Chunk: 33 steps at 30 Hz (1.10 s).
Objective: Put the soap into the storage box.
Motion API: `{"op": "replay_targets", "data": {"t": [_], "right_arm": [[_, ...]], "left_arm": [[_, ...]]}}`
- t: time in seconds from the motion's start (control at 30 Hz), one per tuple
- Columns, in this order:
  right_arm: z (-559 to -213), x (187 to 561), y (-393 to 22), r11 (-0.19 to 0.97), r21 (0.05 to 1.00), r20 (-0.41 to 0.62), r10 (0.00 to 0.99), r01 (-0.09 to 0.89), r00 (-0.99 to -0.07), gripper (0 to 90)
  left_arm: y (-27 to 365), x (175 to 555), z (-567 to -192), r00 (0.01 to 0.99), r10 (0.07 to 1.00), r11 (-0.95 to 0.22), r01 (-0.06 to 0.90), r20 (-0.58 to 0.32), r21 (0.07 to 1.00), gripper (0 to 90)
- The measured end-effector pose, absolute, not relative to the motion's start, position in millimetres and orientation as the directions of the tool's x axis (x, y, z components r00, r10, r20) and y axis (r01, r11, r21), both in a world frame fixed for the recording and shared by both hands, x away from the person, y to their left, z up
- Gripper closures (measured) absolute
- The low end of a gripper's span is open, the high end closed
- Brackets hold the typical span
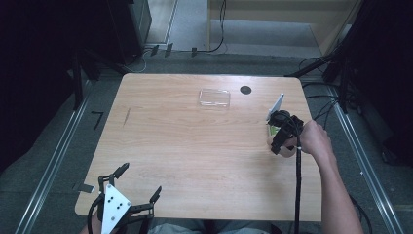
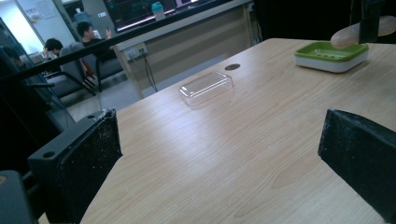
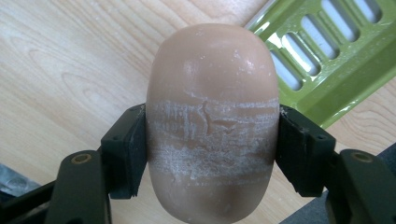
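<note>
Hands sit well apart at the table (image 1: 195,161). At the near left corner the left gripper (image 1: 139,183) rests low over the edge, jaws spread wide with bare wood between them; the hand behind it is mostly cut off by the bottom of the high view. Its own view looks along the tabletop at a clear lid (image 2: 206,87) lying flat toward the far edge, a dark hole (image 2: 232,66) just beyond it. Further right, the dish (image 2: 331,56) (green top, white base) stands near the right edge. The right gripper (image 1: 280,134) is over the dish, forearm reaching in from the bottom and wrist bent inward, jaws pinching the soap (image 3: 212,121) by its two long sides. Soap is held above the wood, just beside the dish's slotted corner. From above, gripper and hand hide most of the dish and soap.
</note>
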State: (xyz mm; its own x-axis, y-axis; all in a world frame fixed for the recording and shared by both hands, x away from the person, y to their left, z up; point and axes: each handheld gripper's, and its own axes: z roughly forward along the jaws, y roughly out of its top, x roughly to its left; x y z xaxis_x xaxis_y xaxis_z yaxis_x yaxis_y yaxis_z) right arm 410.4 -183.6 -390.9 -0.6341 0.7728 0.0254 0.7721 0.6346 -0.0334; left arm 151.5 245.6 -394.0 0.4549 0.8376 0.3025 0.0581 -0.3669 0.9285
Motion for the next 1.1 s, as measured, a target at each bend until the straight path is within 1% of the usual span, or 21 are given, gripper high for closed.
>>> {"op": "replay_targets", "data": {"t": [0.63,1.1], "right_arm": [[-396.9,423.9,-194.0,0.61,-0.012,0.021,0.792,0.792,-0.61,33.7],[-400.8,431.4,-202.3,0.574,0.028,0.016,0.818,0.818,-0.575,33.7]], "left_arm": [[246.0,151.3,-393.9,0.454,0.838,-0.366,0.059,0.301,0.929,0.0],[246.2,151.4,-393.9,0.455,0.838,-0.366,0.059,0.302,0.929,0.0]]}}
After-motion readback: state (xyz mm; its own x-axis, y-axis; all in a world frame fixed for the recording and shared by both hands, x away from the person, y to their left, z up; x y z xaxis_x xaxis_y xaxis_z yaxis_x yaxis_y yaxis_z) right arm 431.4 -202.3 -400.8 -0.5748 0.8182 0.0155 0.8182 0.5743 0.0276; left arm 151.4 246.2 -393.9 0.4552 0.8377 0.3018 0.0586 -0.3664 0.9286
